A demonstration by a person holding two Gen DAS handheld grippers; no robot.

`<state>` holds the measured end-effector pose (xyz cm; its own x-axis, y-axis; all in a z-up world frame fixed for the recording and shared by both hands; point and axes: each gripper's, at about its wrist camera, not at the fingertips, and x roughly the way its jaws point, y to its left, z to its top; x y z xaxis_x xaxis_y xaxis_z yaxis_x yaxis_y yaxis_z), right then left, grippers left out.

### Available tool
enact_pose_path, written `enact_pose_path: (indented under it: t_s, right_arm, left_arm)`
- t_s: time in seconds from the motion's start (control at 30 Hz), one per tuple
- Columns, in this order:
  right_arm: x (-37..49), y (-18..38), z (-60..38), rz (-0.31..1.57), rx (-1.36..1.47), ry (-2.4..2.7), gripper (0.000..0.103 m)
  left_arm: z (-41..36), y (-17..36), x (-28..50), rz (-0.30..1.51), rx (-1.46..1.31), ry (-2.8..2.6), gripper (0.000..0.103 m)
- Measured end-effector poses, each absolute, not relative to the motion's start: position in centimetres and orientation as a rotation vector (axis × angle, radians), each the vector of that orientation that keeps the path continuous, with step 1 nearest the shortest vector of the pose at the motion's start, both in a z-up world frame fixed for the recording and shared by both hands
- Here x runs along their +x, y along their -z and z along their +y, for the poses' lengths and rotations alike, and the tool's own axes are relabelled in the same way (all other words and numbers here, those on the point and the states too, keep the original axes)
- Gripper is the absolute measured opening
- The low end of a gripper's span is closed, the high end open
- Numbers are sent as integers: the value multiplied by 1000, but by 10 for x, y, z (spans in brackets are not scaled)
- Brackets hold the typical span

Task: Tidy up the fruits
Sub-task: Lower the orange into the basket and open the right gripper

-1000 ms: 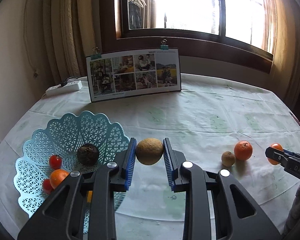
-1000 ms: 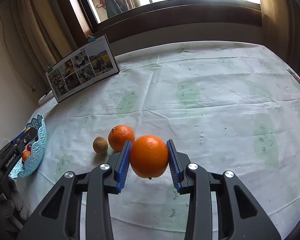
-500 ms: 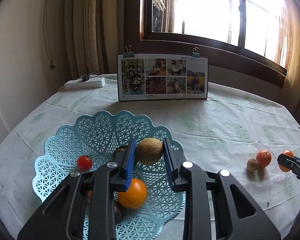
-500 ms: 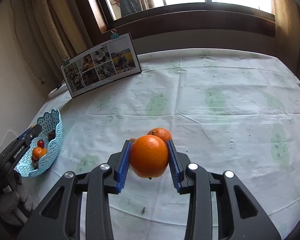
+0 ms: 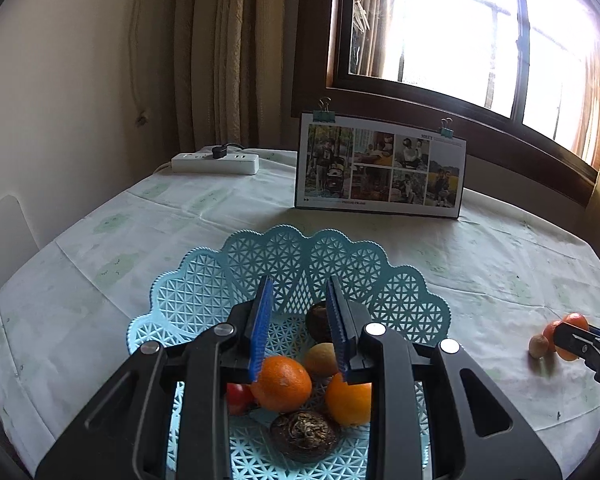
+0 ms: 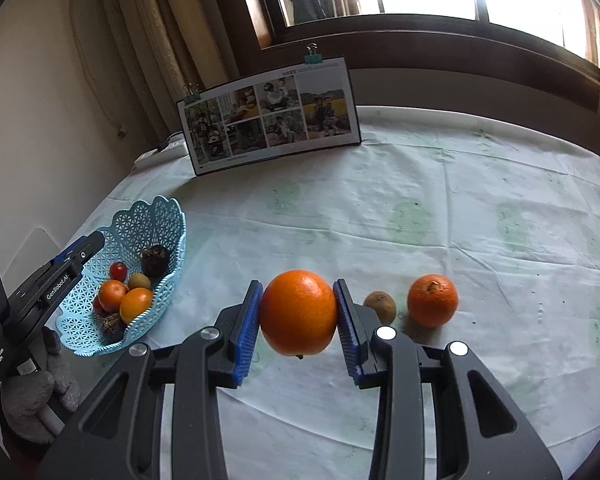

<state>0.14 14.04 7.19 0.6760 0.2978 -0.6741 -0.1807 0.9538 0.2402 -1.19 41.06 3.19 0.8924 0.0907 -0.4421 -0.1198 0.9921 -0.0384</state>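
Home dining corner. Round table (image 6: 460, 208) under pale patterned cloth, beige curtains (image 5: 216, 52) beside dark wood-framed window (image 5: 460, 40), clothes hangers outside glass. Clipped family photo collage (image 6: 272, 116) (propped upright), white power strip (image 5: 215, 163), blue lattice fruit basket (image 5: 300, 256).

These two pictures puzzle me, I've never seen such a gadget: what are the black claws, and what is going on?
A person holds a handheld claw in each hand; a camera on each looks along its fingers. One picture is from the left claw, open and empty above the blue basket of fruit. The other is from the right claw, gripping an orange over the table. A kiwi and a tangerine lie loose; a photo board stands behind.
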Motion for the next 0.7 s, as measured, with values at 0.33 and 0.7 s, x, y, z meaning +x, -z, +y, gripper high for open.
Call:
enact_pose_path:
  t_s: [0.33,0.7]
  right_arm:
    - [9,-79,183,785,113,-348,36]
    - [17,-88,234,775,64,-450,36]
  left_arm:
    - [442,-31,-18,416,-145,-191,68]
    - [466,-30,-28,350,-172,-307,76]
